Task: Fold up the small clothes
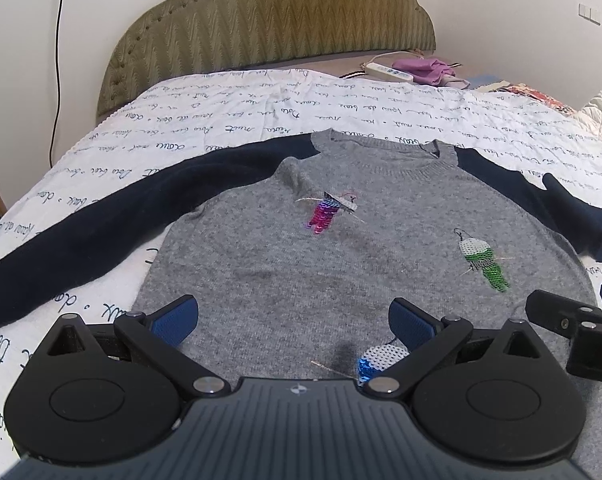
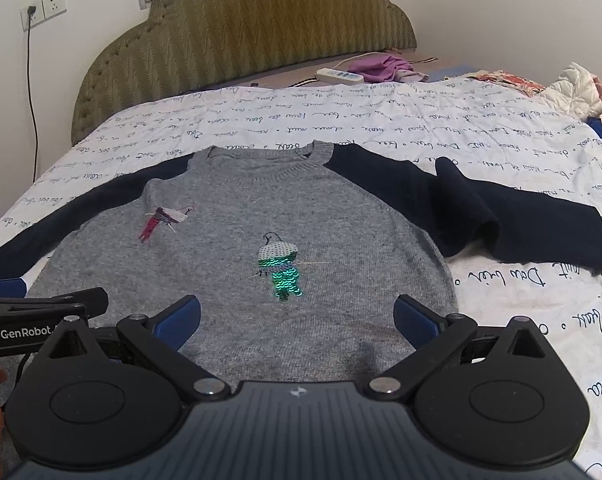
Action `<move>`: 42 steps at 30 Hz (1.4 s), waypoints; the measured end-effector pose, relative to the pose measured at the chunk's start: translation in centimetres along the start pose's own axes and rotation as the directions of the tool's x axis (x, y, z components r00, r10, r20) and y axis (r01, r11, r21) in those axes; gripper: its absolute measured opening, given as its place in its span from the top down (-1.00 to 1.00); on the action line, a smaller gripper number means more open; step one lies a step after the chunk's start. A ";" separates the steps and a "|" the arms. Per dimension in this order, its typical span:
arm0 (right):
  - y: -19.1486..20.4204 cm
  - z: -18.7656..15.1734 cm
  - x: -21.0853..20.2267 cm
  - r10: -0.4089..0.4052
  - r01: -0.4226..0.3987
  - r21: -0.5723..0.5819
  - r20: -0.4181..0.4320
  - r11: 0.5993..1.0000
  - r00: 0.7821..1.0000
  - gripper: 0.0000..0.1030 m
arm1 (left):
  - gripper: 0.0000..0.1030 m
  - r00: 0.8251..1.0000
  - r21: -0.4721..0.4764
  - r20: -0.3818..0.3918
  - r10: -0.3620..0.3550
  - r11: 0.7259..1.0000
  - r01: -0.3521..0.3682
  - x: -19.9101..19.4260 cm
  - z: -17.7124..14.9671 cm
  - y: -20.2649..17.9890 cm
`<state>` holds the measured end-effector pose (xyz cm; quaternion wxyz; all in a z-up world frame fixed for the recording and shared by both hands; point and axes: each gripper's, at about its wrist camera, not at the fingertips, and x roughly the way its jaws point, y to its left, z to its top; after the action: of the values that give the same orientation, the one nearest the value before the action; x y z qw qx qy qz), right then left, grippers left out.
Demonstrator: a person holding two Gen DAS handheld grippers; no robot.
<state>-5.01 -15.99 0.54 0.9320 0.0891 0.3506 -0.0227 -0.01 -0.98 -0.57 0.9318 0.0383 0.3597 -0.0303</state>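
Note:
A small grey sweater (image 1: 341, 248) with navy sleeves and sequin birds lies flat, front up, on the bed, neck toward the headboard; it also shows in the right wrist view (image 2: 241, 236). Its left sleeve (image 1: 101, 208) stretches out straight. Its right sleeve (image 2: 521, 216) is bent with a fold. My left gripper (image 1: 295, 320) is open and empty above the sweater's lower hem. My right gripper (image 2: 297, 318) is open and empty over the lower right of the hem. Each gripper shows at the edge of the other's view.
The bed has a white sheet with handwriting print (image 1: 221, 120) and a green padded headboard (image 1: 269, 20). A power strip (image 2: 339, 75) and purple cloth (image 2: 381, 67) lie near the headboard. Crumpled clothes (image 2: 577, 84) sit at the far right.

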 end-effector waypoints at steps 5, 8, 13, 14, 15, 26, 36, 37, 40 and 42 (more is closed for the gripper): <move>0.0 -0.1 -0.1 0.008 -0.008 0.001 0.005 1.000 1.000 -1.00 | -0.99 1.000 -0.004 -0.001 -0.001 1.000 0.001 0.0 -0.1 0.0; -0.1 -0.1 -0.1 0.013 -0.013 -0.001 0.010 1.000 1.000 -1.00 | -0.99 1.000 -0.004 0.000 -0.001 1.000 0.001 -0.1 -0.1 0.0; -0.2 -0.1 -0.2 0.020 -0.020 -0.003 0.027 1.000 0.999 -1.00 | -0.99 1.000 0.005 -0.005 -0.002 1.000 0.002 -0.1 -0.2 -0.3; -0.2 -0.1 -0.3 0.020 -0.020 -0.003 0.031 1.000 0.999 -1.00 | -0.99 1.000 0.004 -0.008 -0.004 1.000 0.004 0.0 -0.2 -0.3; -0.3 -0.1 -0.3 0.020 -0.020 -0.004 0.034 1.000 0.999 -1.00 | -0.99 1.000 0.004 -0.010 -0.005 1.000 0.005 0.0 -0.2 -0.3; -0.4 -0.2 -0.2 -0.004 0.005 -0.025 0.034 1.000 0.999 -1.00 | -0.99 1.000 0.017 -0.014 -0.004 1.000 0.004 0.1 -0.3 -0.8; -0.9 -0.5 -0.5 -0.016 0.017 -0.033 0.039 0.999 0.999 -1.00 | -0.99 1.000 0.015 -0.011 -0.005 1.000 0.006 0.1 -0.4 -1.0; -1.0 -0.5 -0.4 -0.016 0.017 -0.032 0.037 0.999 0.999 -1.00 | -0.99 1.000 0.019 -0.008 -0.004 1.000 0.004 0.1 -0.4 -1.1; -1.2 -0.5 -0.4 -0.020 0.022 -0.041 0.035 0.999 0.999 -1.00 | -0.99 1.000 0.026 -0.007 -0.003 1.000 0.003 0.1 -0.3 -1.3; -1.2 -0.6 -0.4 -0.018 0.020 -0.046 0.040 0.999 0.999 -1.00 | -0.99 1.000 0.030 -0.006 -0.002 1.000 0.002 0.1 -0.3 -1.5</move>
<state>-5.85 -17.10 0.16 0.9402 0.0639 0.3335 -0.0253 -0.25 -2.40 -0.92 0.9299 0.0520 0.3622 -0.0365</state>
